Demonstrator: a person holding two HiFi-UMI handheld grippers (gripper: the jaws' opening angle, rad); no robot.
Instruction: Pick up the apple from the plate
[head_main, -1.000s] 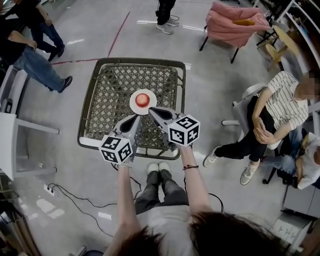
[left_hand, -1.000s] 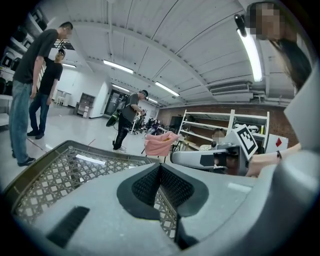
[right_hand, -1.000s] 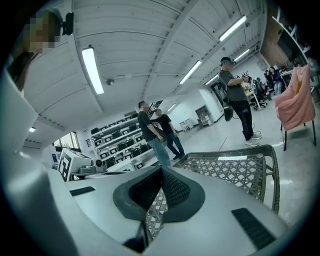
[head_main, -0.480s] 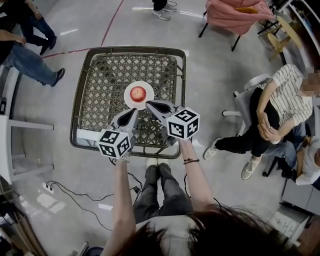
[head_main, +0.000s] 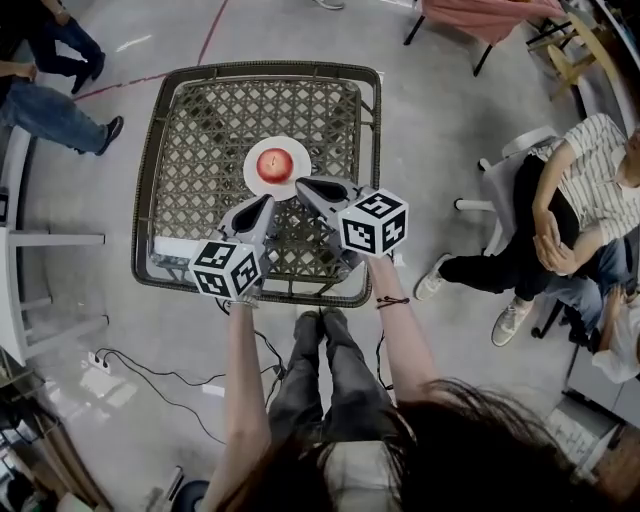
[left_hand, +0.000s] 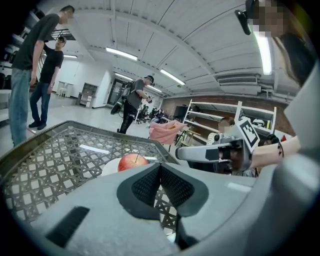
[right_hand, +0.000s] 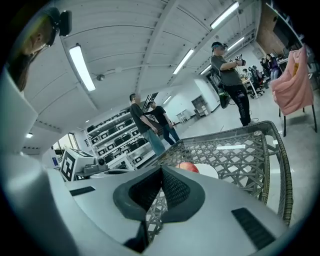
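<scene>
Apple (head_main: 277, 163) just beyond right claw (head_main: 300, 184)

A red apple (head_main: 275, 163) sits on a round white plate (head_main: 254, 183). The plate lies near the middle of a square woven-lattice table (head_main: 200, 130), slightly right of centre. Both grippers hang side by side over the table's near half. The left gripper (head_main: 267, 201) is just before the plate's near edge, and the right gripper (head_main: 301, 184) is at the plate's near right rim. The holder's dark-trousered legs (head_main: 320, 370) are just before the table's near edge. A seated person in a striped shirt (head_main: 590, 180) is to the table's right, well apart. A person in blue jeans (head_main: 50, 115) is beside its far left corner. A white power strip (head_main: 96, 361) lies on the floor at the near left.
</scene>
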